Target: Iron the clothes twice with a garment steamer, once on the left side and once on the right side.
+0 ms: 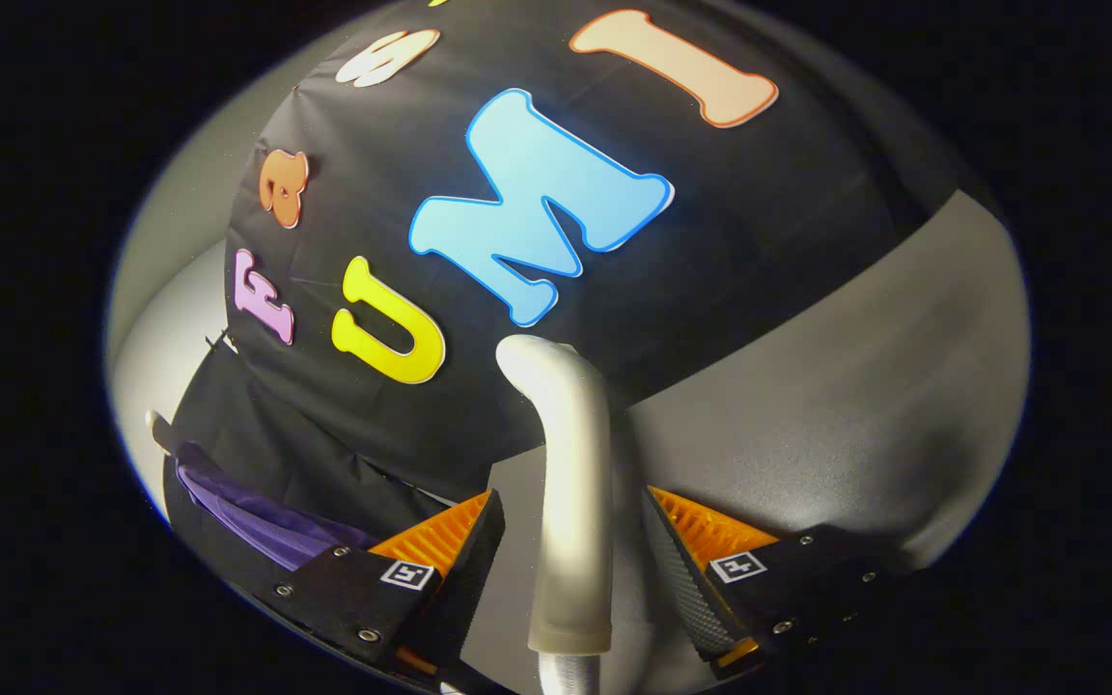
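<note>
Tool fingers are spread apart w/ the steamer handle standing between them, gaps on both sides, so we're not clamped on it afaict. Handle's long axis runs straight ahead along the fingers, tip curving left at the far end. Purple garment sits off to the left of the tool, hanging by the black wall. So imo next move swings left.

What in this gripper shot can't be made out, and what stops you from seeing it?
- Purple garment: mostly hidden behind one finger; its shape and sides unclear.
- Steamer handle: lower end cut off; nozzle head unseen.
- Gripper: the handle stands between the fingers, gaps both sides; contact unclear.
</note>
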Tool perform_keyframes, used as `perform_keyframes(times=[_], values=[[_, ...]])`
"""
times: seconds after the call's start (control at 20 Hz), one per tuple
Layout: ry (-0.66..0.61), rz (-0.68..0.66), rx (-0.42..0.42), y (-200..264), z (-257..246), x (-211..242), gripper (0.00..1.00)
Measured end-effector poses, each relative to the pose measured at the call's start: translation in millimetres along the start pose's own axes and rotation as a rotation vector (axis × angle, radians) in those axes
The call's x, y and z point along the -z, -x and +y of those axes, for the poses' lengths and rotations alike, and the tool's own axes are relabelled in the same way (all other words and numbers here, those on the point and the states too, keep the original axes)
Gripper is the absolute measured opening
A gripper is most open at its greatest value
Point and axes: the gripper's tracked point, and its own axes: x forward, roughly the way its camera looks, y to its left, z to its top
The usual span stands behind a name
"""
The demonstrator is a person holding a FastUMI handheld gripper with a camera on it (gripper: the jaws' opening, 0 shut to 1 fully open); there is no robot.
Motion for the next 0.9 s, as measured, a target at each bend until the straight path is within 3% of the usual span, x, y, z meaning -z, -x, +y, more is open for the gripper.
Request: perform_keyframes(times=[0.1, 0.2, 0.3, 0.35, 0.4, 0.7, 0.9], values=[[-0.053, 0.015, -0.024, -0.5, -0.8, 2.0, 0.87], [-0.1, 0.016, -0.027, 2.2, -9.6, 2.6, 0.8], [-0.16, 0.03, -0.076, -1.7, -7.8, 5.2, 0.66], [-0.196, 0.031, -0.09, 1.6, -7.0, 6.5, 0.5], [-0.217, 0.035, -0.102, 0.1, -6.6, 6.7, 0.46], [-0.216, 0.015, -0.105, 5.3, -2.5, 9.6, 0.35], [-0.12, -0.047, -0.095, 26.6, 10.7, 10.7, 0.31]])
